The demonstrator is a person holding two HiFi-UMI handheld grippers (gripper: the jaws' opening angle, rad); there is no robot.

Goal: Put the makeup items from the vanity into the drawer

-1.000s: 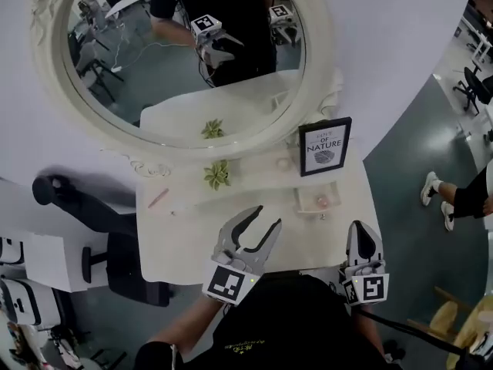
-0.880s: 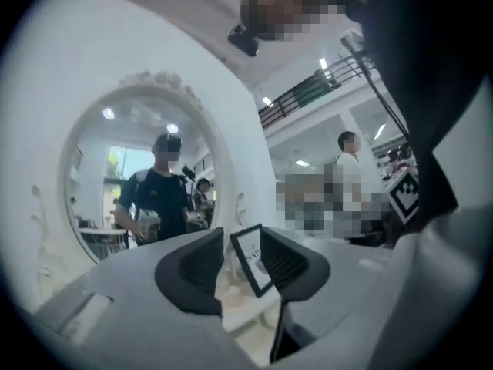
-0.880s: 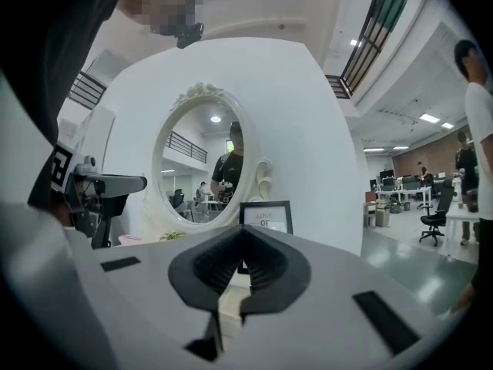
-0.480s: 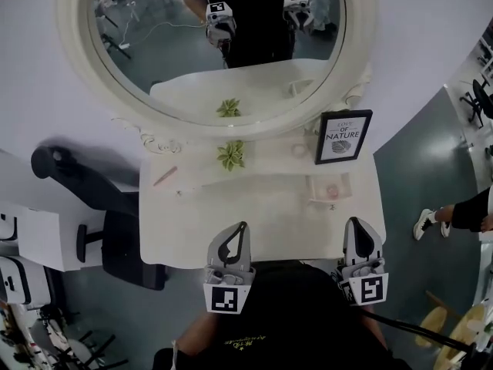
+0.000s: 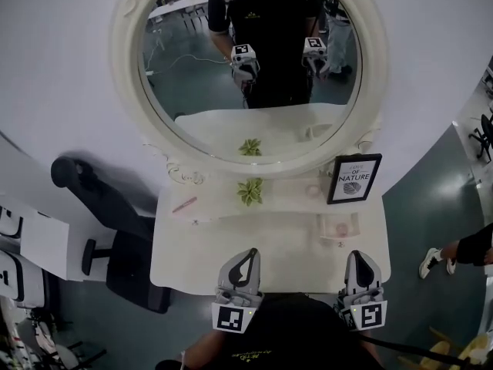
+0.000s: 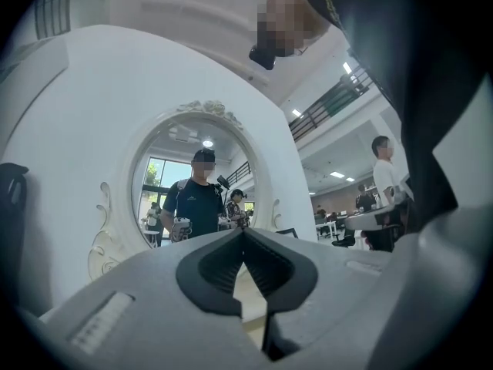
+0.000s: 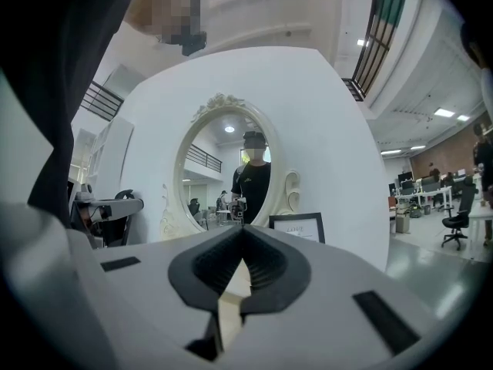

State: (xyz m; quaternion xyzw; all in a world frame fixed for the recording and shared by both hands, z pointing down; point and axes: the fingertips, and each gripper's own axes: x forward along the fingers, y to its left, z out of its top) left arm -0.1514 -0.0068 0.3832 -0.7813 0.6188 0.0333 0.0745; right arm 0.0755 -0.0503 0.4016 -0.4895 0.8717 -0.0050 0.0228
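Hovering at the near edge of the vanity top point(image 5: 254, 245), we note the left gripper point(image 5: 247, 253) and the right gripper point(image 5: 362, 255) side by side, well apart, both pointing toward the mirror point(image 5: 185, 91); each one's own view shows its jaws pressed together with nothing between them. Makeup sighted: a pink stick point(image 5: 185, 204) on the raised back ledge at the left, clear of the small plant point(image 5: 250, 192), and a pink round piece point(image 5: 340, 227) sitting in a small white tray point(image 5: 322, 237) just in front of the framed print point(image 5: 353, 179). Drawer not in view; we judge it sits under the front edge, below the grippers. Both items lie on the vanity, so we read this as the very start: get the drawer open, then fetch. For a clean pick of the stick we would open the left jaws before reaching, come in over the ledge, and set the pads across the stick at mid-length, not along it, so it cannot roll or pivot out. Its long axis lies flat and slanted, near-left to far-right in the head view; which end is the tip we cannot tell at this size. The round piece shows no axis we can read; the right gripper is the nearer one to it
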